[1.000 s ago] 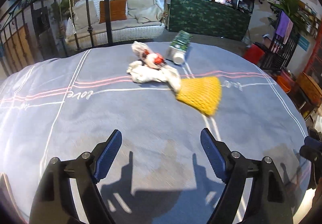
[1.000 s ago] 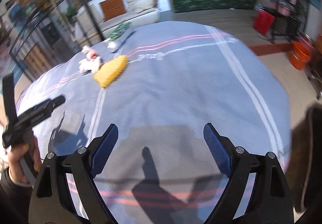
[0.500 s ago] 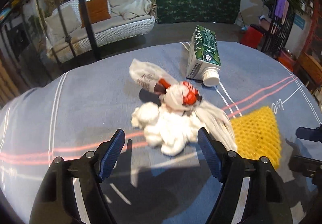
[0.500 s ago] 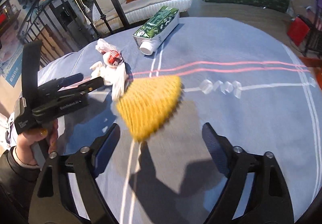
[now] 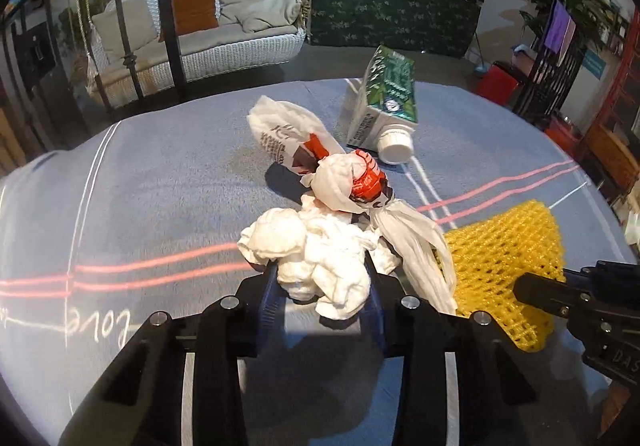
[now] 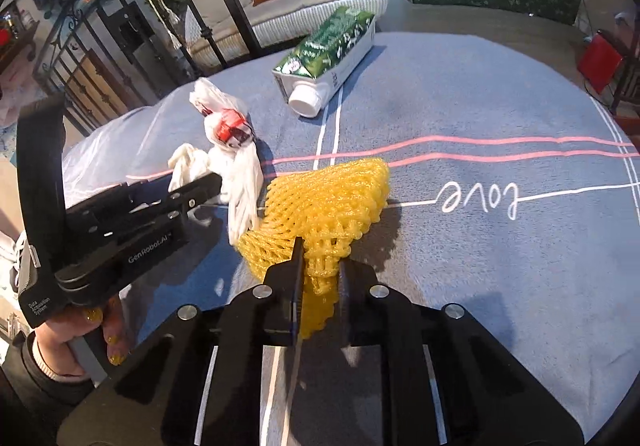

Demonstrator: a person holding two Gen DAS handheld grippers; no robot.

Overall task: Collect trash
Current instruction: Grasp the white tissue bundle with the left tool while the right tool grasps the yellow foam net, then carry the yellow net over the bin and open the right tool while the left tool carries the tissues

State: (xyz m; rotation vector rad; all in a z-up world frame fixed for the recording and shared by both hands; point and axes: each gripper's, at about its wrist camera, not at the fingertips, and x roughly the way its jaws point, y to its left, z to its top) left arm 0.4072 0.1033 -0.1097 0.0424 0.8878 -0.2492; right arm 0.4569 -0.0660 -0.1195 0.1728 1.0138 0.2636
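Left wrist view: your left gripper (image 5: pixel 322 282) is closing, jaws pressing the crumpled white tissue (image 5: pixel 312 250) on the blue blanket (image 5: pixel 160 185); the knotted plastic bag (image 5: pixel 344 181) lies just beyond.

Right wrist view: your right gripper (image 6: pixel 320 282) is clamped on the near edge of the yellow foam net (image 6: pixel 332 201); the green carton (image 6: pixel 332 45) lies well beyond.

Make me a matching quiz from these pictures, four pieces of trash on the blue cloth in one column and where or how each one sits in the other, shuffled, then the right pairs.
Things:
1. white tissue wad
2. yellow foam net
3. green carton
4. knotted plastic bag

States:
A. lying on its side, white cap toward the cameras
B. pinched by the right gripper
C. between the left gripper fingers, jaws closing
D. lying free between wad and carton

Pairs: 1-C, 2-B, 3-A, 4-D
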